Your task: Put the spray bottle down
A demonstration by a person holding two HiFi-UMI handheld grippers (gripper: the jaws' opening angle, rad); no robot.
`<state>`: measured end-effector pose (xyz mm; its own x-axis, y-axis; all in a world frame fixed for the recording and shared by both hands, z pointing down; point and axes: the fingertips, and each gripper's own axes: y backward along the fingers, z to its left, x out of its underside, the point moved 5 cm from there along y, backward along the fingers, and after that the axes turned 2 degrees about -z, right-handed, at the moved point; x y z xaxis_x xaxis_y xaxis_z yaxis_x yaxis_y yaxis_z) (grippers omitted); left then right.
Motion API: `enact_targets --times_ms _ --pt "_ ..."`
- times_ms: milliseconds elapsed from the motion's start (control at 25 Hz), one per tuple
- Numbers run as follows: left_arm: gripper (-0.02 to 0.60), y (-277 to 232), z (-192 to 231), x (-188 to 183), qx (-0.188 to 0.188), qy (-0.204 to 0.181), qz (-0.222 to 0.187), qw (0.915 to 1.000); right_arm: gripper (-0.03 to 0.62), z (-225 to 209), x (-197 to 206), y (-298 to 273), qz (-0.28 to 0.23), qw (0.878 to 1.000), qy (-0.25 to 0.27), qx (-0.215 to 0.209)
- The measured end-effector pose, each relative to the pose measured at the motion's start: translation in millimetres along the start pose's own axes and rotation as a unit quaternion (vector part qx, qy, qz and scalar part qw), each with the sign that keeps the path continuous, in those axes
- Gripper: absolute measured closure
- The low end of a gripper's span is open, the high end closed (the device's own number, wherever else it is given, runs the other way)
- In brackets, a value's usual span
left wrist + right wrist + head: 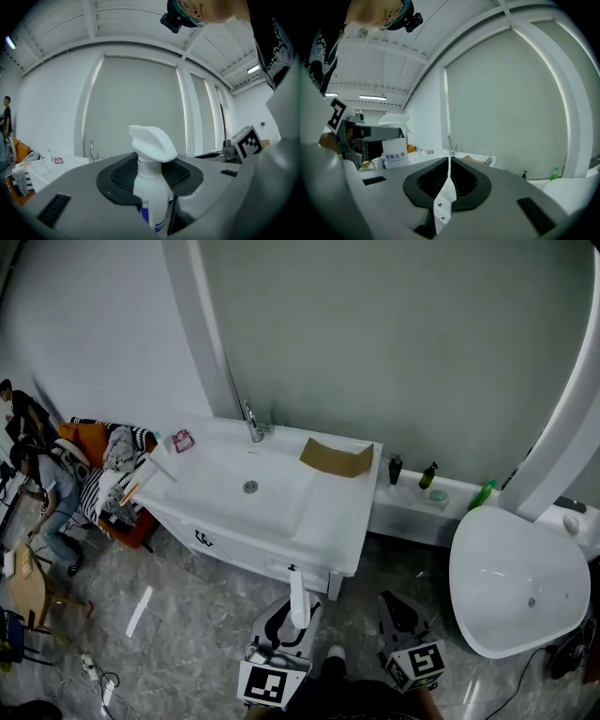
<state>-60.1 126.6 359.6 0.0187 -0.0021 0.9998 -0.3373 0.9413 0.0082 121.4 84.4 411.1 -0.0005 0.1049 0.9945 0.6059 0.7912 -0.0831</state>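
A white spray bottle (pixel 297 596) with a blue label stands upright between the jaws of my left gripper (pixel 292 617), low in the head view in front of the white sink vanity (pixel 356 521). In the left gripper view the bottle (pixel 152 187) fills the gap, and the left gripper (pixel 151 174) is shut on its body below the trigger head. My right gripper (pixel 395 604) is beside it on the right, its jaws together. In its own view the right gripper (pixel 449 164) shows only a thin white sliver in the seam, and the bottle (pixel 394 152) appears at the left.
A faucet (pixel 253 423), a brown sheet (pixel 336 457) and a pink item (pixel 182 440) are on the vanity. Small bottles (pixel 428 475) stand on the ledge beside a white bathtub (pixel 469 549). A person (pixel 47 486) and cluttered furniture are at the far left.
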Motion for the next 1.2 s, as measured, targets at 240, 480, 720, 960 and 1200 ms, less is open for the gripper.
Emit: enact_targets --times_ms 240,480,720,960,1200 --pt "0.43 -14.4 1.1 -2.6 -0.012 0.002 0.002 0.9999 0.566 -13.4 -0.4 -3.5 -0.001 1.0 -0.006 -0.003" --pt "0.43 -26.2 5.5 6.1 -0.013 0.014 0.015 0.9997 0.566 -21.1 7.3 -10.6 0.009 1.0 -0.02 0.001" --pt "0.43 -45.6 24.9 15.1 -0.004 0.024 0.029 0.9993 0.566 -23.5 12.2 -38.1 0.017 1.0 -0.026 0.001" --pt "0.43 -78.0 64.9 19.9 0.01 0.025 0.032 0.9991 0.566 -28.5 21.6 -86.2 0.038 0.999 -0.029 0.016" --pt "0.43 -115.4 119.1 3.4 0.038 0.011 0.024 0.9989 0.566 -24.3 5.1 -148.9 0.034 0.999 -0.026 0.023"
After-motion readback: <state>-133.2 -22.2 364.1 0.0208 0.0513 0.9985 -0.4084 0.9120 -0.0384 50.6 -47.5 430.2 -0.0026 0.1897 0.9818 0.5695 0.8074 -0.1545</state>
